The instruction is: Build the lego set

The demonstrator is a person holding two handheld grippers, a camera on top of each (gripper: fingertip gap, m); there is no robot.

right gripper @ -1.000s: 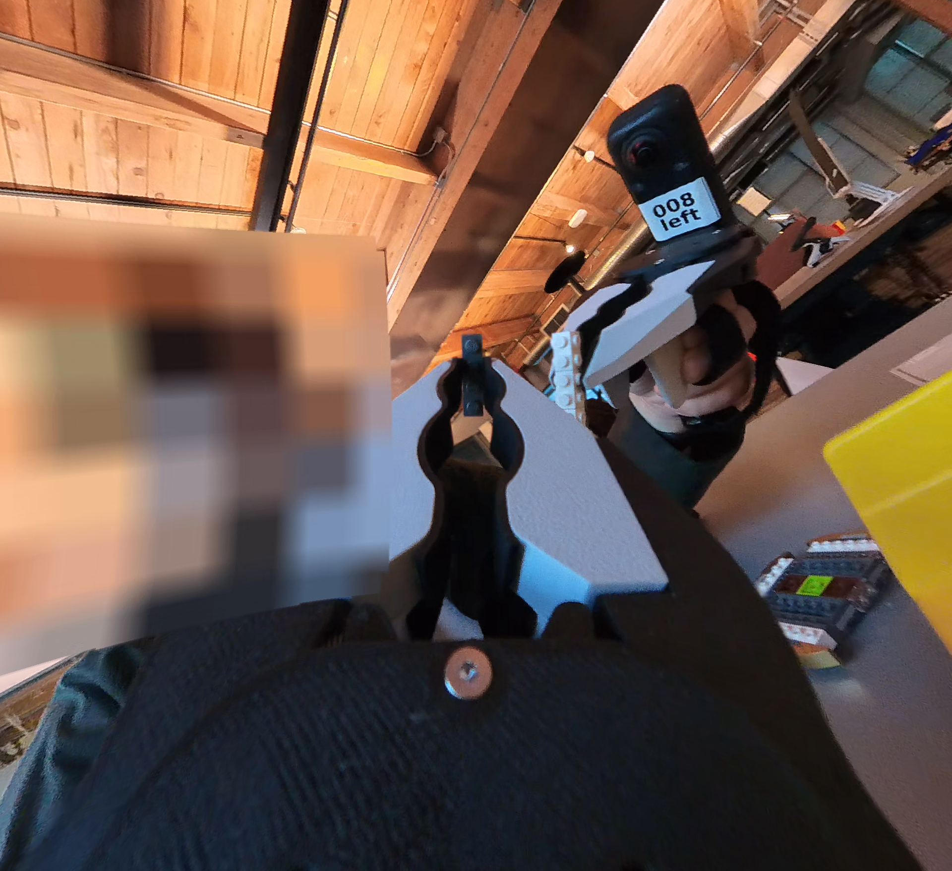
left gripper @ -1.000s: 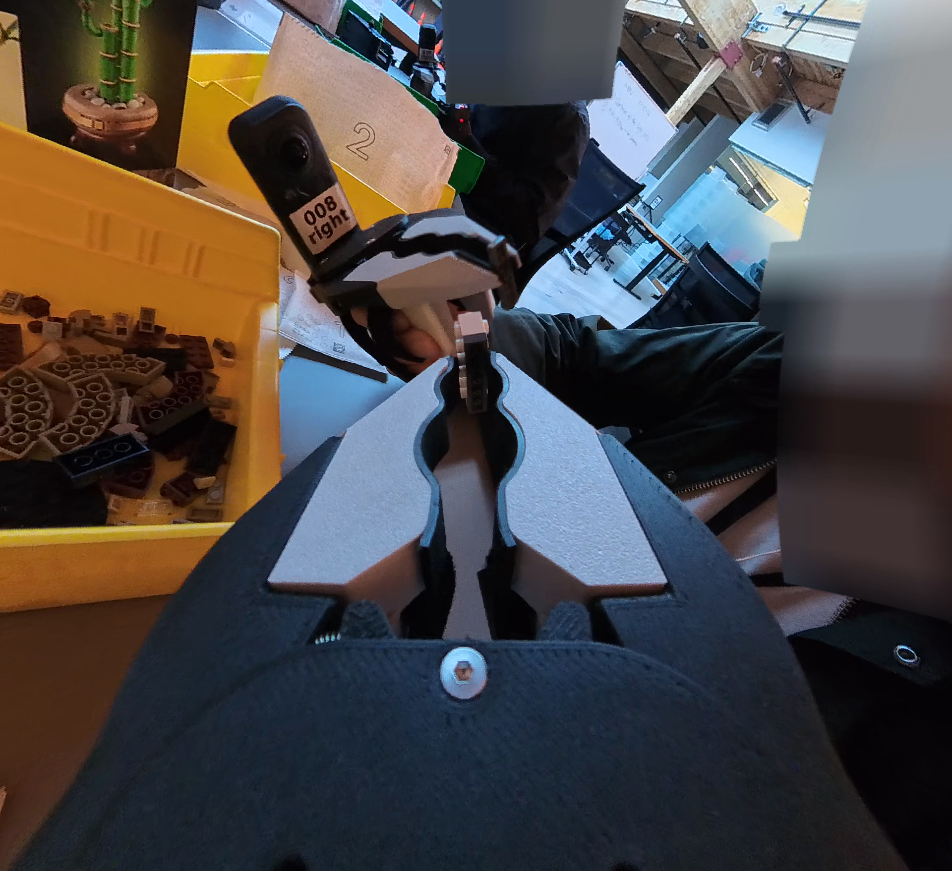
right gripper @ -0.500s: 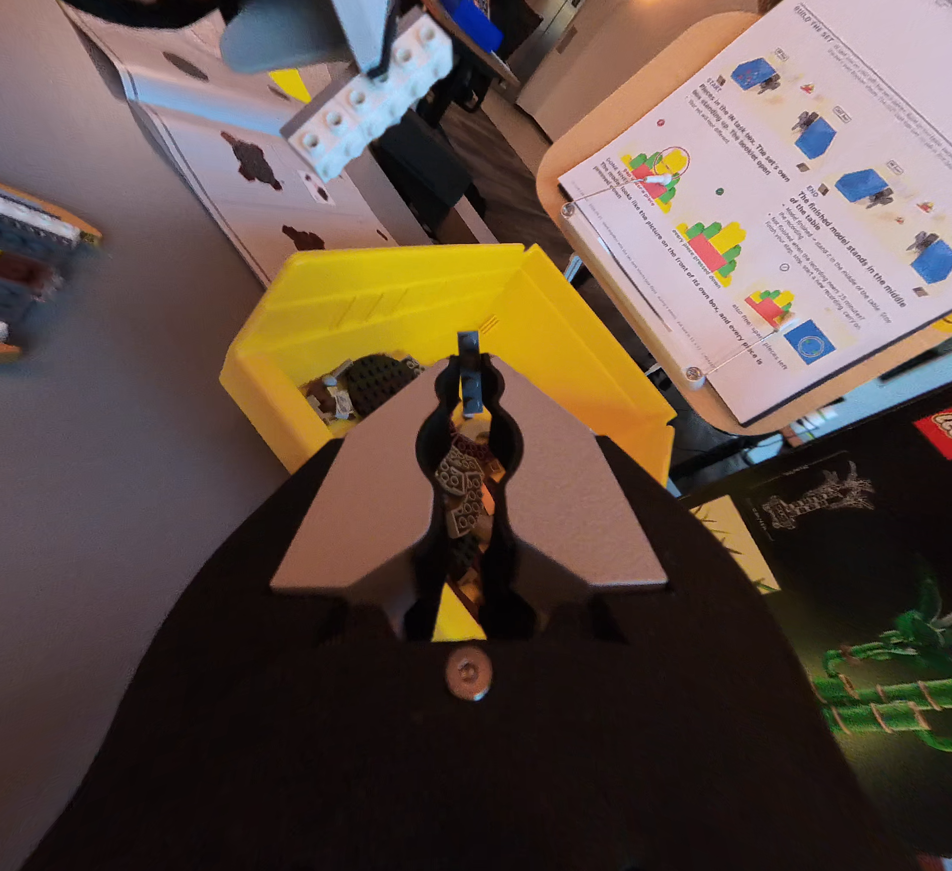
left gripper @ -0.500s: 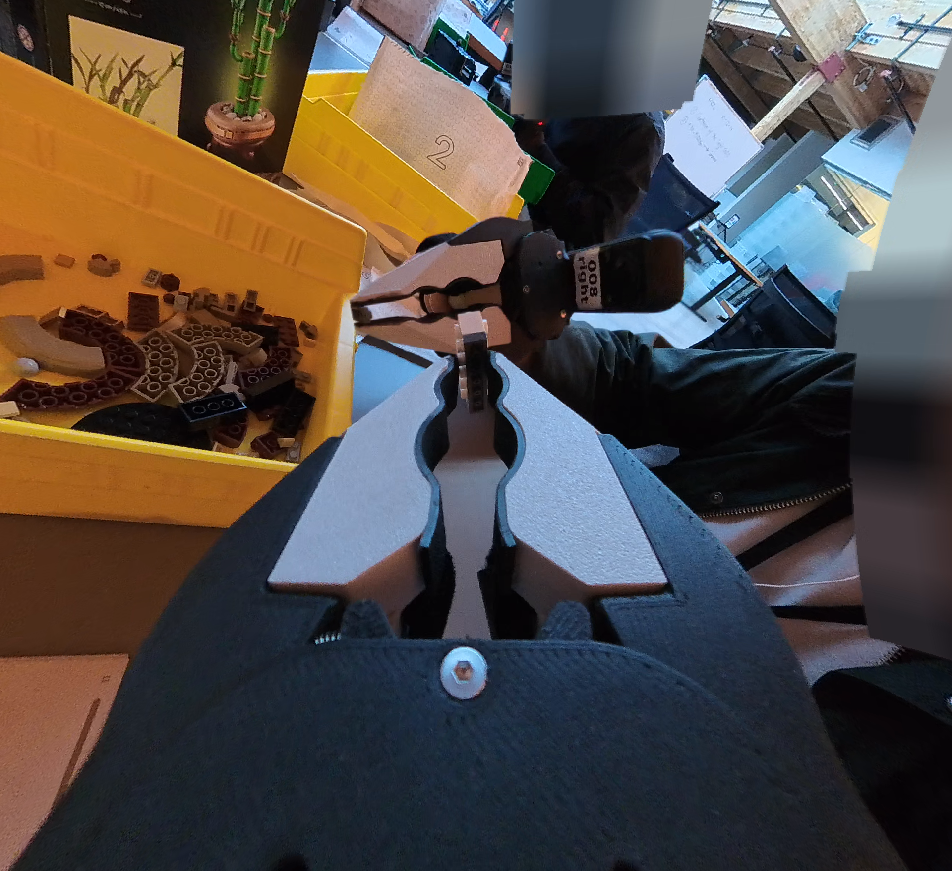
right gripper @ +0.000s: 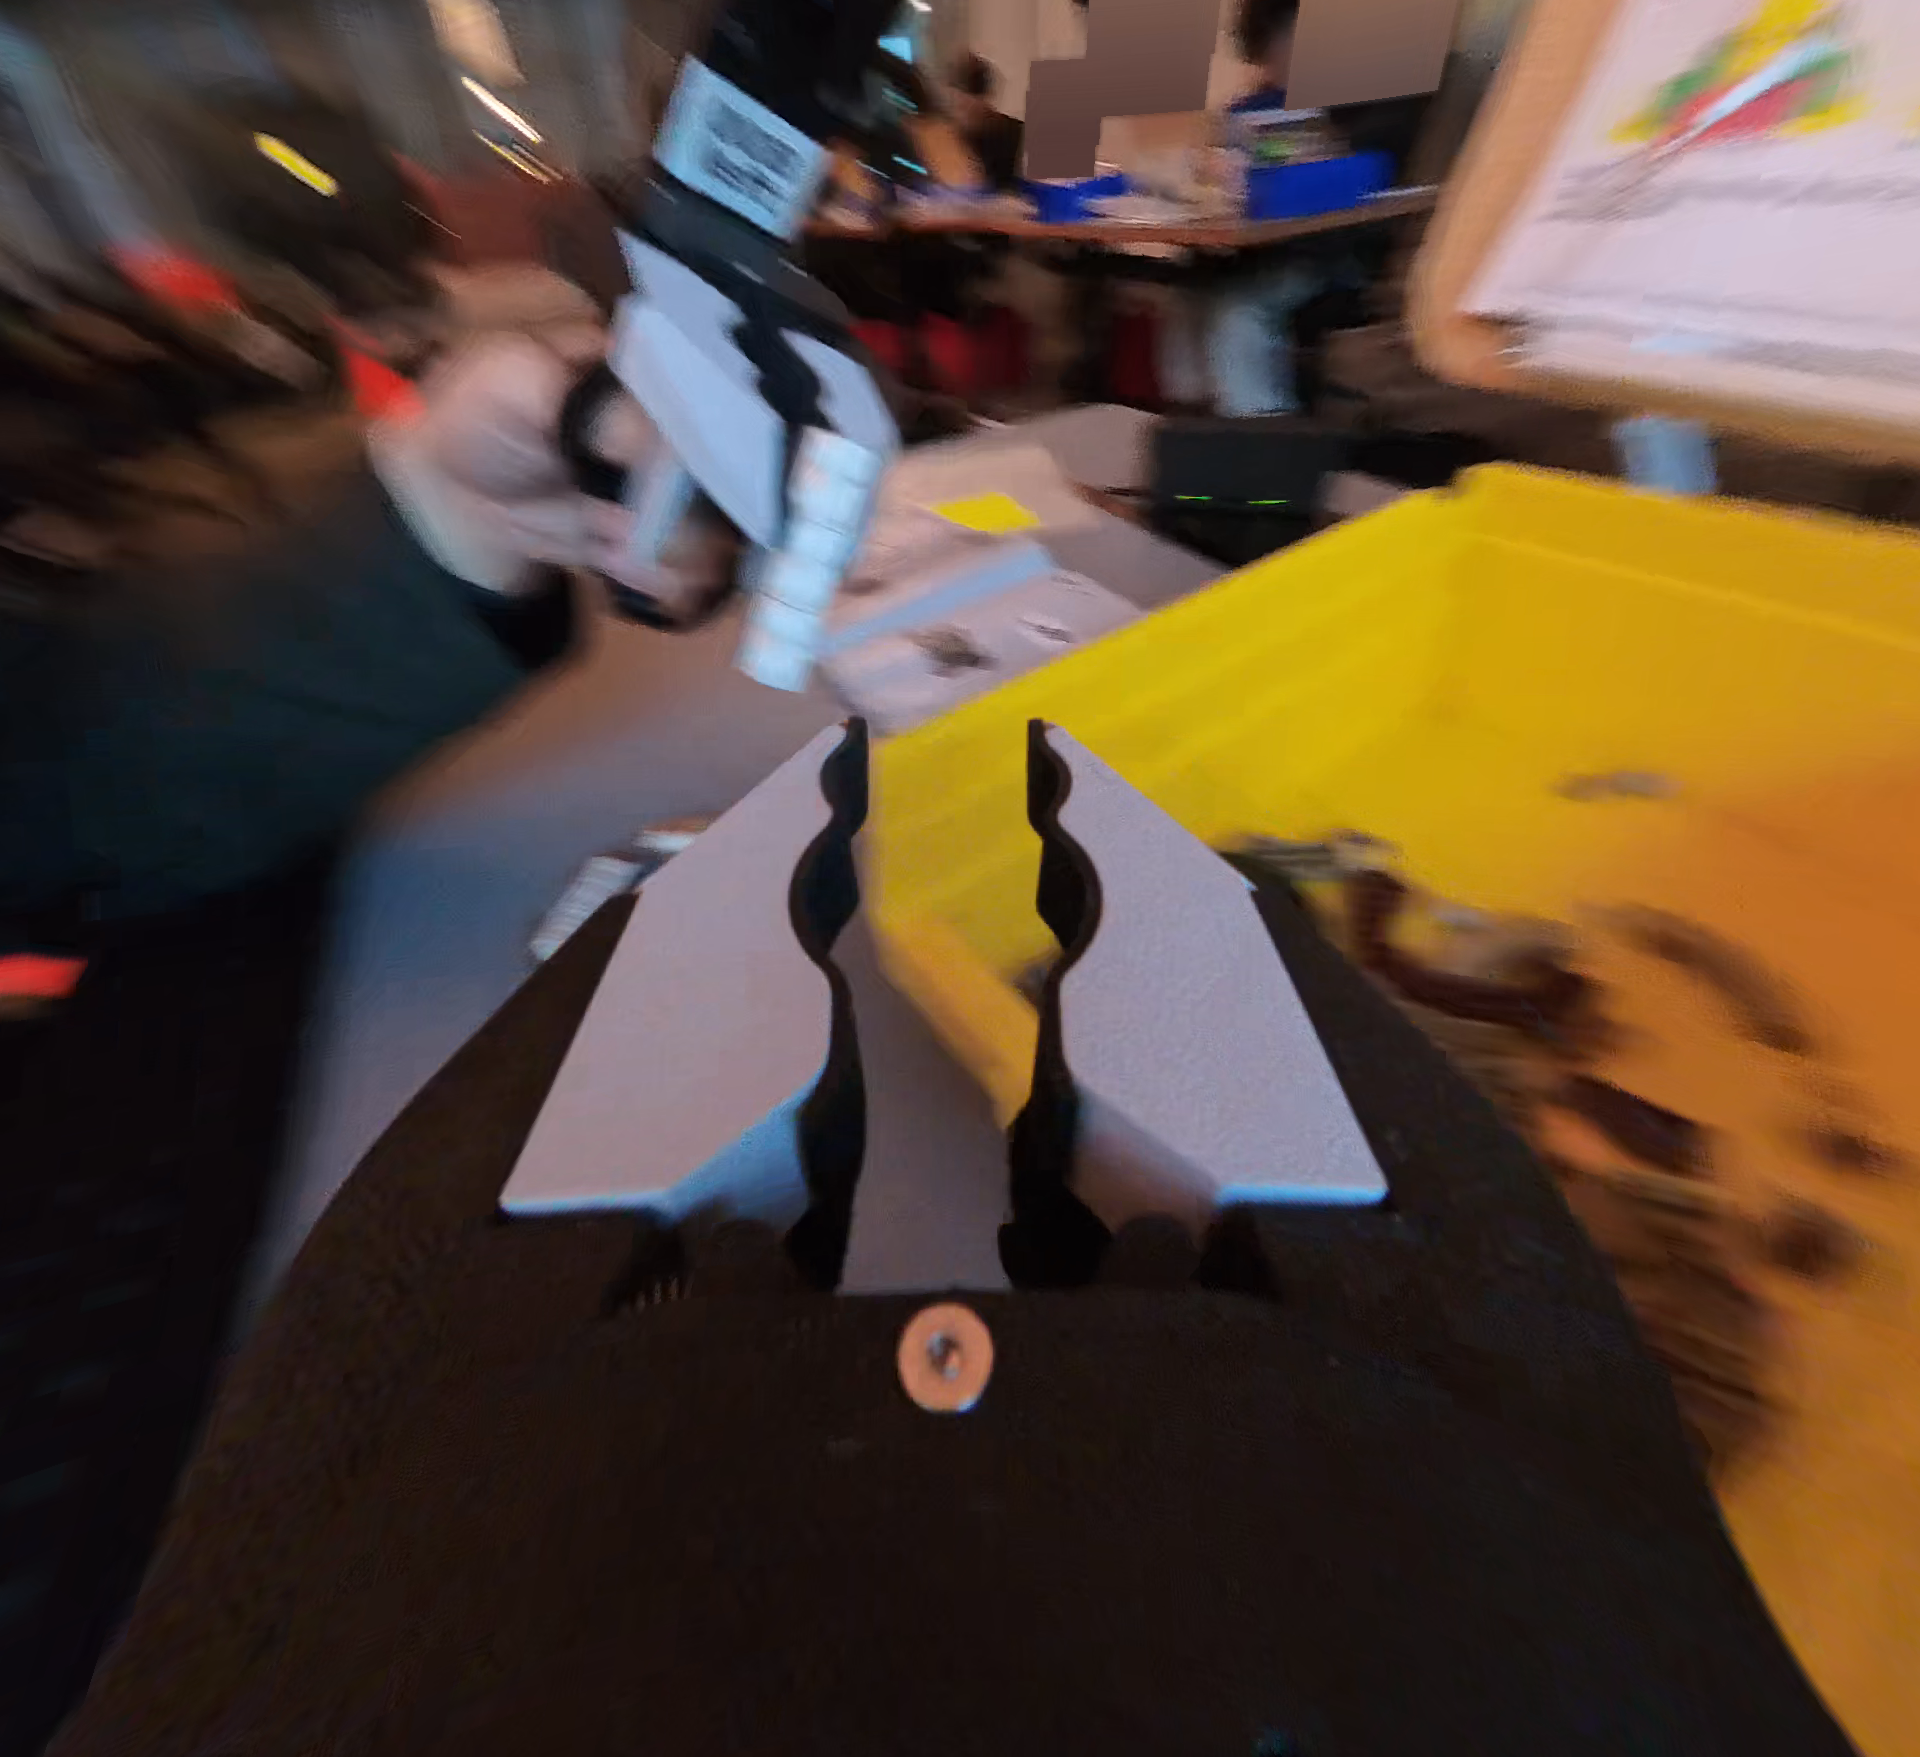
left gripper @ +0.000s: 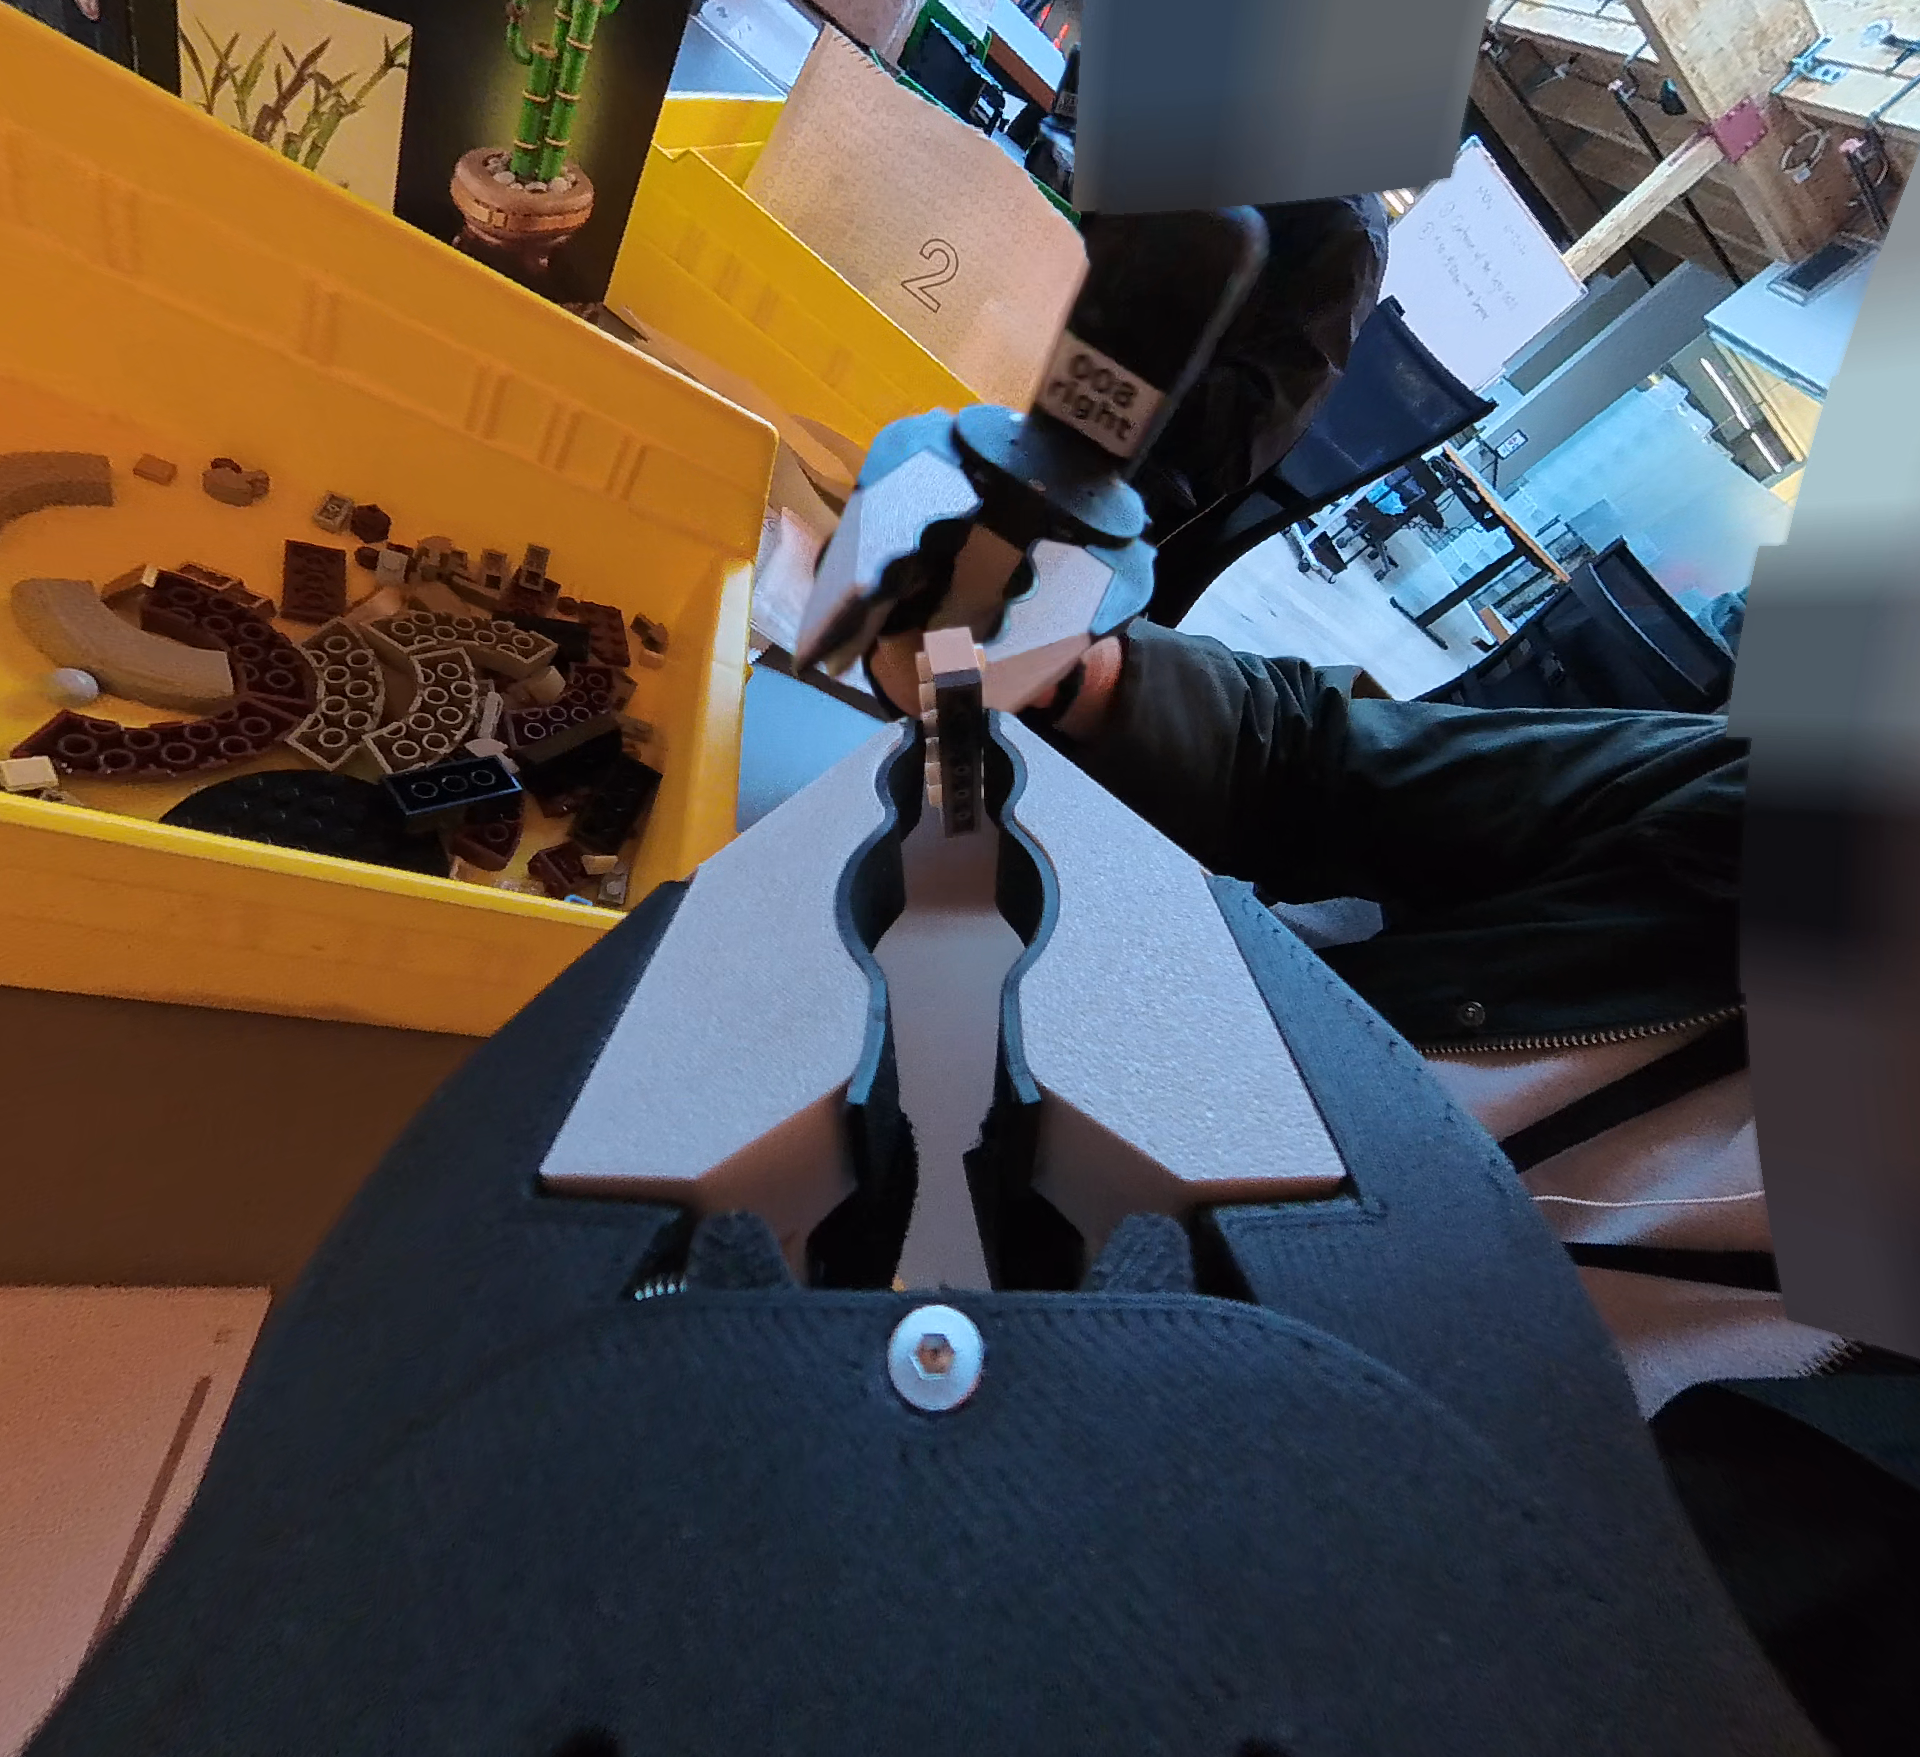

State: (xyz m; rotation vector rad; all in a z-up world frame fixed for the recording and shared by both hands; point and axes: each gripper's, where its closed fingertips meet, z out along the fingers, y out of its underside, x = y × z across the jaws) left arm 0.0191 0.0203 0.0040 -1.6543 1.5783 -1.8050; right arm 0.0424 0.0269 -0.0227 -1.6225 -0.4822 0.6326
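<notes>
Two hand-held grippers: left [left gripper: 951, 751] clamped on white-and-black brick stack [left gripper: 954, 741], right [right gripper: 945, 741] agape beside yellow bin [right gripper: 1455, 668].

The left hand-held gripper [left gripper: 954, 751] has its jaws drawn close, clamped on a white-and-black brick stack [left gripper: 951, 731] that stands up past the fingertips. The right hand-held gripper [right gripper: 945, 751] has its jaws spread with nothing between them. In the left wrist view it shows just beyond the stack, held in a dark-sleeved hand [left gripper: 1081, 679]; its own view is blurred.
</notes>
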